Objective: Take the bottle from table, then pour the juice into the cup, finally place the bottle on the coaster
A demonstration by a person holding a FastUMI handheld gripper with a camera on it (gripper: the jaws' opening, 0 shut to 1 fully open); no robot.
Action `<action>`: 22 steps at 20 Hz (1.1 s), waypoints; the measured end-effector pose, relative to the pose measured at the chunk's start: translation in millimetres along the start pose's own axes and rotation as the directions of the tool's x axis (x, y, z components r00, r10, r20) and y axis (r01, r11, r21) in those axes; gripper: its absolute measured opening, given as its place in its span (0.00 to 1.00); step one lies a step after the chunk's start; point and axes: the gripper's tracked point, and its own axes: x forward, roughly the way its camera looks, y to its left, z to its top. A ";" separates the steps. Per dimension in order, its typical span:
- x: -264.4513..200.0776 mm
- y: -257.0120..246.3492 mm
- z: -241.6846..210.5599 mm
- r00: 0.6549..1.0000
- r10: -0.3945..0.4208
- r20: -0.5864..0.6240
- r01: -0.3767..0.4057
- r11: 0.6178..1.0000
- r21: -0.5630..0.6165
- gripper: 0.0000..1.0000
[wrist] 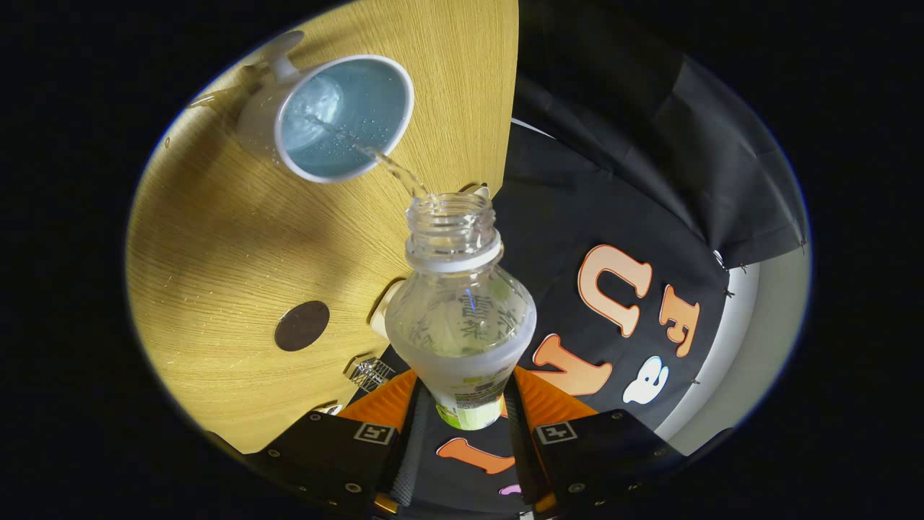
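Juice (393,167) runs in a thin clear stream from the open mouth of the bottle (460,310) into the cup (345,115). We hold the bottle tilted over, neck pointing away from us and towards the cup, with no cap on the threaded neck. Our gripper (469,412) is clamped on the bottle's lower body, one finger on each side of the labelled part, both pressing against it. The bottle is clear plastic with a pale label near its base; a little liquid sits in the shoulder below the neck.

Beyond the bottle's mouth the cup stands on the wooden table (216,238). It is pale outside and blue inside, with a handle (278,58) on its far side, away from the bottle. Liquid already lies in it, with small bubbles on the surface where the stream lands.

On the table, nearer to us than the cup and off to the side of the bottle, lies a dark round coaster (302,326), flat and bare. It is well apart from the cup. Small drops or specks dot the wood around it.

Past the table's edge, beside the bottle, the black cloth wall (650,188) of the booth hangs in folds.
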 end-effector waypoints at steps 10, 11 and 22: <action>2.1 -9.0 2.5 1.000 -0.005 0.024 0.006 0.998 -0.057 0.56; 1.8 -9.9 3.0 1.000 -0.007 0.027 0.008 0.998 -0.063 0.56; 5.4 -18.9 13.1 0.998 -0.013 0.068 0.022 0.992 -0.127 0.56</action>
